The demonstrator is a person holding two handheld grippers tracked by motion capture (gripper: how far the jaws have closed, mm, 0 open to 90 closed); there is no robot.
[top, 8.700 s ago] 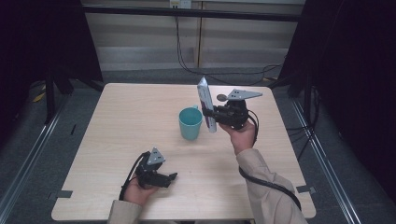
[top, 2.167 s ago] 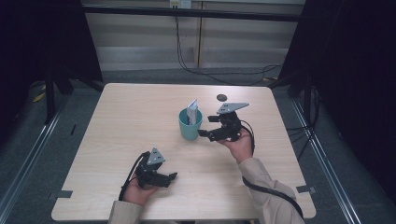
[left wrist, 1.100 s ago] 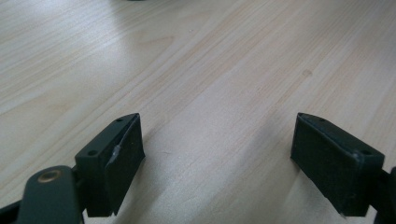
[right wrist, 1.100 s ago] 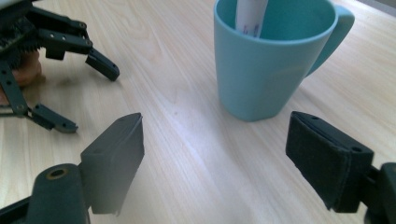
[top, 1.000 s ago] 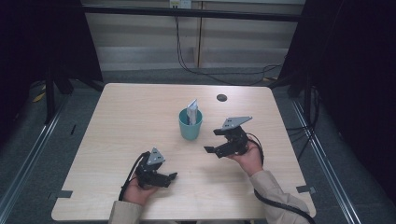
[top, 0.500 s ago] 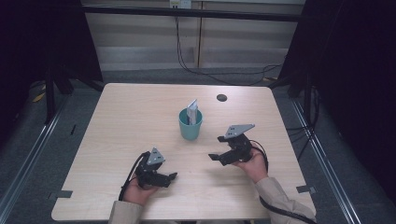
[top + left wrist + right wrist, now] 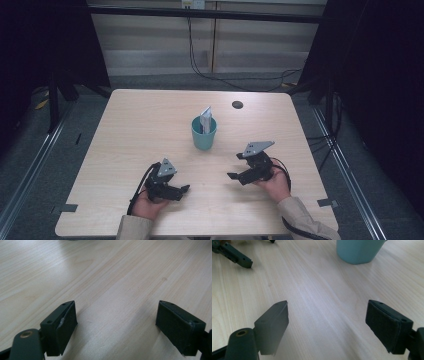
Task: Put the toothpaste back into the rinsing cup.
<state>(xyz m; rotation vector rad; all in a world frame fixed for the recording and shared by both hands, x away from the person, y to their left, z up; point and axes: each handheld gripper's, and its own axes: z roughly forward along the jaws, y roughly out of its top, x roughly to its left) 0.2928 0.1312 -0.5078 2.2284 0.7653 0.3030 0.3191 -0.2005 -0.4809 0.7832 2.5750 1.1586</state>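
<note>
1. A teal plastic cup (image 7: 204, 134) stands upright near the middle of the pale wooden table (image 7: 135, 125), with a flat white-and-grey packet (image 7: 206, 117) standing in it and leaning out over the rim
2. The left gripper (image 7: 184, 189) rests low over the near left part of the table, held in the person's left hand (image 7: 150, 202); in the left gripper view its two black jaws stand wide apart with only bare wood between them – nothing held
3. The right gripper (image 7: 233, 175) sits near the right of the cup, well apart from it, in the right hand (image 7: 274, 182); its jaws are likewise spread wide and empty
4. In the right gripper view the cup's base (image 7: 359, 251) shows at the far right – and the left gripper's jaw tip at the far left
5. A small dark round disc (image 7: 237, 104) lies on the far side of the table, beyond the cup
</note>
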